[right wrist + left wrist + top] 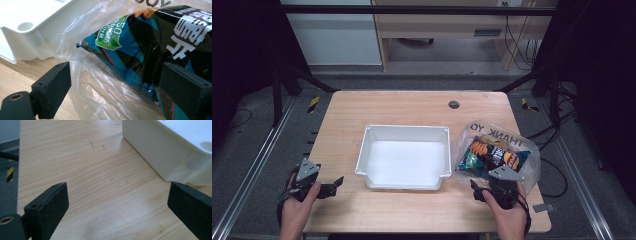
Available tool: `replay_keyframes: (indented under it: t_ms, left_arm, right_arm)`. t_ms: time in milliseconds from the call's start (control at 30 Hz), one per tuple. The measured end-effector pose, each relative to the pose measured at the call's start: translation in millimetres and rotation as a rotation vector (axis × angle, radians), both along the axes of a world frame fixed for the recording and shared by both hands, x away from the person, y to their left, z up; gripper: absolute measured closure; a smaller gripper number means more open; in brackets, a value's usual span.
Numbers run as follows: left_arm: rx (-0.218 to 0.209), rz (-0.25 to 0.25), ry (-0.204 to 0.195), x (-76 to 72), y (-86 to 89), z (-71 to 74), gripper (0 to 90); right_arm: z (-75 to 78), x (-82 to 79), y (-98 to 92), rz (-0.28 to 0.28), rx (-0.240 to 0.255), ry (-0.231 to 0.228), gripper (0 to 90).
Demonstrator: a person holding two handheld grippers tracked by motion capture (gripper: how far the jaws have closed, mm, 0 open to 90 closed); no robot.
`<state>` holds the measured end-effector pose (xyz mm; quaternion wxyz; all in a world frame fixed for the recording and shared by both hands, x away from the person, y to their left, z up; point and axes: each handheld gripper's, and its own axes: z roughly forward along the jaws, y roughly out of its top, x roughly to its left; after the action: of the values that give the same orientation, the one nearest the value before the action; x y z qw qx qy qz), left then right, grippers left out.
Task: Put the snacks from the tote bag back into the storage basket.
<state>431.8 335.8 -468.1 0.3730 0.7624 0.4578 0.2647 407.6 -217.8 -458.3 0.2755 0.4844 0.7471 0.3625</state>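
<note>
A white plastic tray point(377, 135) stands empty at the middle of the wooden table point(412, 110). To its right lies a clear plastic bag point(472, 132) holding a dark blue snack packet point(484, 152). My right gripper point(477, 189) is at the bag's near edge. In the right gripper view my right gripper point(116, 75) is open, its jaws on either side of the bag point(100, 85) and the snack packet point(150, 42). My left gripper point(335, 186) is open over bare wood, left of the tray. In the left gripper view my left gripper point(117, 195) holds nothing, and the tray's corner point(160, 152) is ahead on the right.
A round cable hole point(454, 104) sits in the table near its far edge. Dark metal frame rails point(257, 165) run along both sides of the table. The tray's corner point(32, 37) lies close to the left of the bag in the right gripper view.
</note>
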Motion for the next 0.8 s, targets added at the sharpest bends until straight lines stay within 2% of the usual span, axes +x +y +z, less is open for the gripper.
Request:
replay_keyframes:
  t_ms: [200,267,333,433,500,533,700,800]
  left_arm:
    - [-0.001,0.008,-0.015,0.6,2.1,0.5,3.2]
    - [-0.018,-0.008,-0.002,-0.5,1.9,1.8,3.0]
    - [-0.049,-0.025,-0.002,-1.1,1.5,2.4,2.8]
    - [-0.048,-0.029,-0.001,-0.4,-0.6,2.0,2.9]
    - [-0.030,-0.035,-0.002,-1.0,-2.0,1.5,2.9]
    - [-0.006,-0.038,0.004,-2.6,-2.2,0.8,2.9]
    - [-0.011,-0.031,-0.012,-2.0,-2.6,4.3,2.9]
    - [-0.013,-0.027,-0.020,-2.2,-3.8,5.3,2.9]
  right_arm:
    - [0.0,-0.4,-0.5,-0.009,-0.012,-0.010,14.9]
    - [4.2,-3.0,-1.7,-0.013,0.013,-0.050,18.1]
    - [4.7,-4.7,-3.2,-0.022,0.007,-0.058,18.3]
    - [4.8,-5.9,-4.2,-0.023,0.003,-0.062,18.3]
    - [3.4,-5.2,-1.7,-0.019,-0.004,-0.041,17.8]
    - [3.4,-4.7,-0.7,-0.019,-0.012,-0.044,17.6]
    - [3.5,-3.0,4.2,-0.007,-0.026,-0.047,14.7]
    - [3.2,-1.5,6.7,0.008,-0.035,-0.017,12.6]
